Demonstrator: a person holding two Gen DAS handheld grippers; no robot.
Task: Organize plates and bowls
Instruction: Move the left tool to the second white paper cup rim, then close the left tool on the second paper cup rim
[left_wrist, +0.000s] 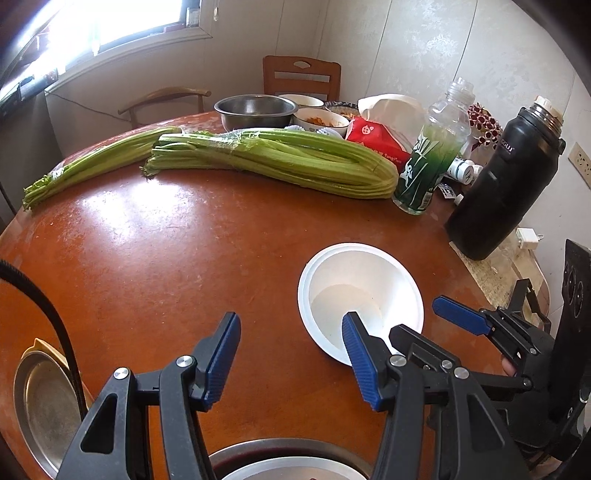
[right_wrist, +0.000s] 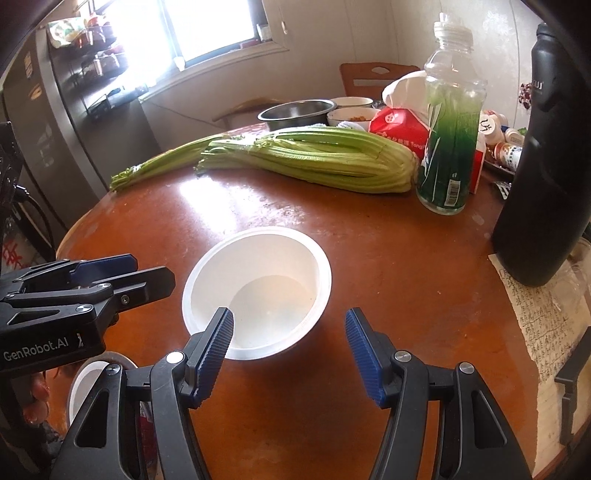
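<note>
White plastic bowl (right_wrist: 256, 291) is sitting upright on the brown round table (right_wrist: 369, 266), right out in front of the right tongs (right_wrist: 290, 345), whose left fingertip overlaps the near rim; can't tell if it's actually touching. Those tongs are spread wide, nothing in them. The left tongs (left_wrist: 291, 356) are spread wide too and holding nothing, with the bowl just ahead and to their right. Off to the left tongs' near left there's a metal plate (left_wrist: 40, 402), and below them a metal bowl (left_wrist: 288, 461) at the frame edge. Farther ahead of both: celery bunches (right_wrist: 306, 158), a green-labelled bottle (right_wrist: 448, 122) and a black thermos (left_wrist: 506, 181) on the right.
</note>
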